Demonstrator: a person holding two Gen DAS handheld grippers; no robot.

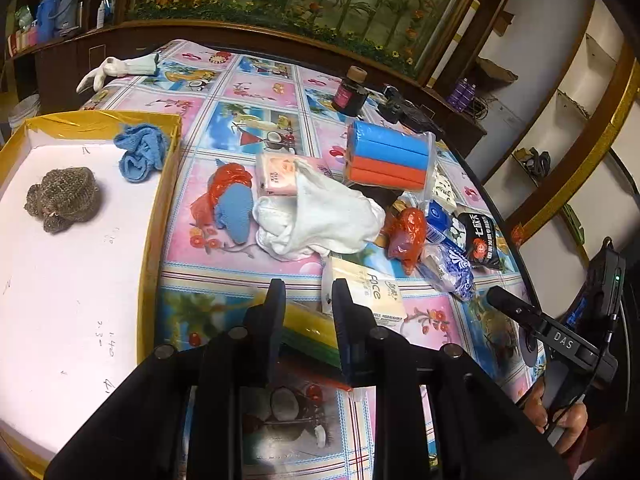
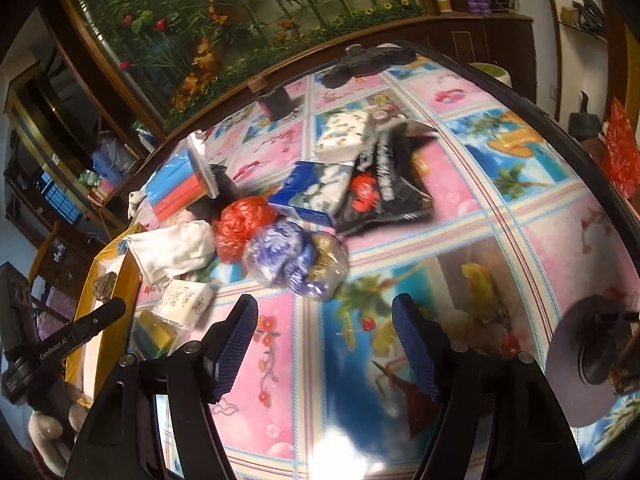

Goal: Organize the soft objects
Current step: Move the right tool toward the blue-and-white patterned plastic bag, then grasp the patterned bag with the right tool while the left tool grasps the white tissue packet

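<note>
We see the left gripper (image 1: 308,304) nearly closed on a pack of yellow, green and red sponge strips (image 1: 310,330), long axis running left-near to right-far. A white tissue pack (image 1: 366,290) reads "Face". Our right gripper (image 2: 324,320) hangs half open, empty.

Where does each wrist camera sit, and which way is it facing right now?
Left wrist: on the left gripper, angled down over the table, with the gold-edged box at left; its fingers and the person's right hand show.
Right wrist: on the right gripper, angled down across the clutter; its open fingers show.
Shared: white cloth, Face tissue pack, the box.
</note>
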